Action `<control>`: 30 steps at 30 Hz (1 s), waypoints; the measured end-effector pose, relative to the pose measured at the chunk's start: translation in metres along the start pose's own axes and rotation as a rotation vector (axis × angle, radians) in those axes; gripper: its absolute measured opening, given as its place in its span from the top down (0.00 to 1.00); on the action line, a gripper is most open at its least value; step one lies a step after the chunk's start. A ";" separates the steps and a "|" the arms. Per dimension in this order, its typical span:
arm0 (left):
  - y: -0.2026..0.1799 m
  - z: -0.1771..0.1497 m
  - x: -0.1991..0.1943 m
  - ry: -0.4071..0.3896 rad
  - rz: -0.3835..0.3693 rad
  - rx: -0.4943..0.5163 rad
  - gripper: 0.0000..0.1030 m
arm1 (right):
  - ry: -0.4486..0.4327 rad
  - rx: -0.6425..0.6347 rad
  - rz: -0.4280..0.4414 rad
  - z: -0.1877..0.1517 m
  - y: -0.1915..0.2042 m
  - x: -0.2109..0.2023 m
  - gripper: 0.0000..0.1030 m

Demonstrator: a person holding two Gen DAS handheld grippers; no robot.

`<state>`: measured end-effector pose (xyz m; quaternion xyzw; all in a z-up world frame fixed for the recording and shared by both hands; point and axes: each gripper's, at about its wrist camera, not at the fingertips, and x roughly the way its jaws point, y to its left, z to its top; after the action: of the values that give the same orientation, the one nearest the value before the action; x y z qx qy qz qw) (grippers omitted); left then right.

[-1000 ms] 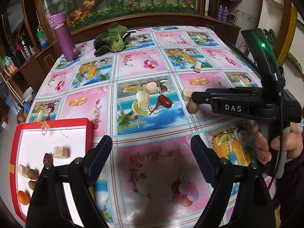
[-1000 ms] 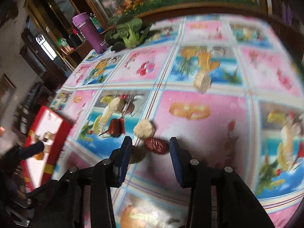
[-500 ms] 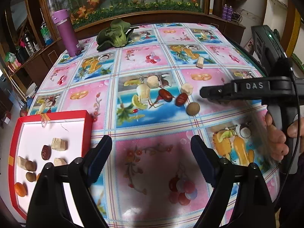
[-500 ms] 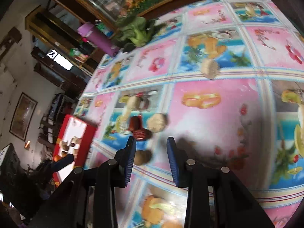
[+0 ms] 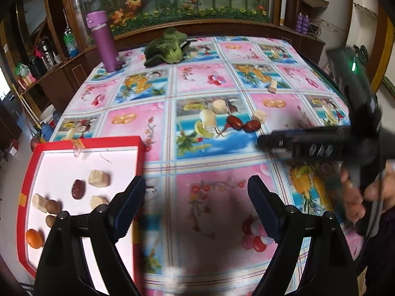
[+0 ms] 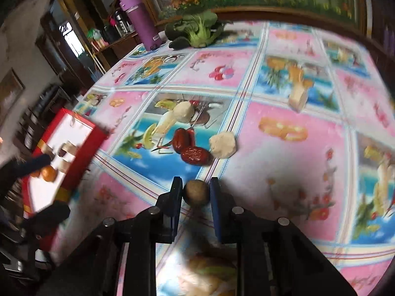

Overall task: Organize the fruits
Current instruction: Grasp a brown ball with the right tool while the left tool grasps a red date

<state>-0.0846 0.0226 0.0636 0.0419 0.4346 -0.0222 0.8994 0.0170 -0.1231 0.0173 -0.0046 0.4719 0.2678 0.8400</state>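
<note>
Right tongs (image 6: pixel 195 192) closing round small brown round fruit (image 6: pixel 195 193), fruit between blue pads, looks pinched, just off desk (image 6: pixel 284 172) with pink and blue fruit-print cloth. Two wrinkly red dates (image 6: pixel 188 148) and pale lumpy chunk (image 6: pixel 222 145) lying just beyond it. Left tongs (image 5: pixel 196 207) spread wide, holding nothing, over desk beside red-rimmed white tray (image 5: pixel 61 165), which has dates, pale chunks, brown fruits, orange one in it.
</note>
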 end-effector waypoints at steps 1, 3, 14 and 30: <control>0.000 0.002 0.000 -0.006 0.000 0.004 0.17 | -0.004 0.012 -0.002 0.000 -0.004 -0.001 0.80; -0.004 0.005 0.002 -0.017 0.005 0.031 0.17 | -0.025 0.063 -0.009 0.002 -0.019 -0.008 0.80; -0.056 0.039 0.073 0.098 -0.242 0.138 0.59 | -0.139 0.387 0.041 0.008 -0.092 -0.038 0.80; -0.075 0.067 0.111 0.090 -0.294 0.155 0.61 | -0.130 0.423 0.078 0.005 -0.095 -0.040 0.80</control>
<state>0.0313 -0.0585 0.0142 0.0484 0.4729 -0.1849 0.8601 0.0478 -0.2206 0.0284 0.2071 0.4620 0.1949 0.8400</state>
